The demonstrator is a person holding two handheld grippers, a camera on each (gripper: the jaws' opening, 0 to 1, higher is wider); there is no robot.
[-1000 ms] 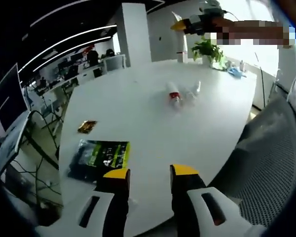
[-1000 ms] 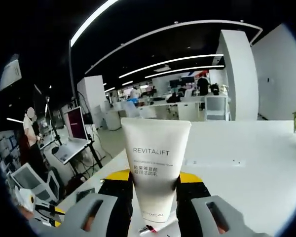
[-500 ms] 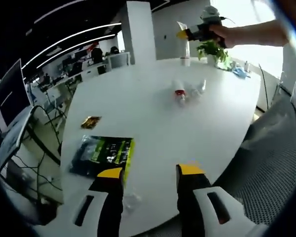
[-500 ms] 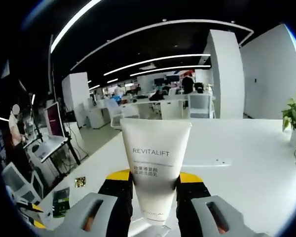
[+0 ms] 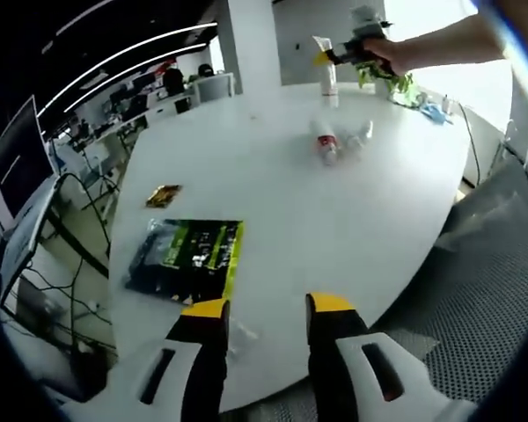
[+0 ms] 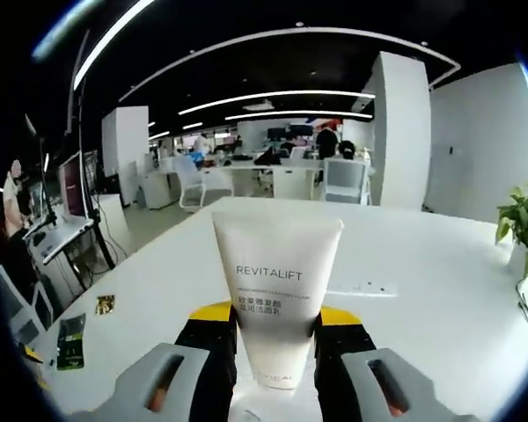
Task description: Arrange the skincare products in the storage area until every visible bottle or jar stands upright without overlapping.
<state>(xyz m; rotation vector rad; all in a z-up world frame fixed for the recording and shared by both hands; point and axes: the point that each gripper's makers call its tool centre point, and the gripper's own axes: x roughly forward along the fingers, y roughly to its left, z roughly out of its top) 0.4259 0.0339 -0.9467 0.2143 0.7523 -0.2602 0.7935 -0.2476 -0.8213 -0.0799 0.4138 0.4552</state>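
My right gripper (image 6: 277,315) is shut on a white REVITALIFT tube (image 6: 277,290), held upright with its flat end up. In the left gripper view the same right gripper (image 5: 348,54), in a person's hand, holds the tube (image 5: 325,70) at the far side of the white table (image 5: 273,193); whether its cap touches the top I cannot tell. A red-capped tube (image 5: 324,145) and a clear bottle (image 5: 356,137) lie on their sides together just short of it. My left gripper (image 5: 268,308) hovers open over the near table edge, with nothing between its jaws.
A green-and-black packet (image 5: 187,260) lies near the left gripper, and a small gold packet (image 5: 163,195) lies beyond it. A potted plant (image 5: 394,81) stands at the far edge, and a mesh chair (image 5: 475,290) is on the right. Office desks and screens lie beyond.
The right gripper has lowered the tube toward the far side of the table. Both cameras have shifted a little. The two lying products have not moved.
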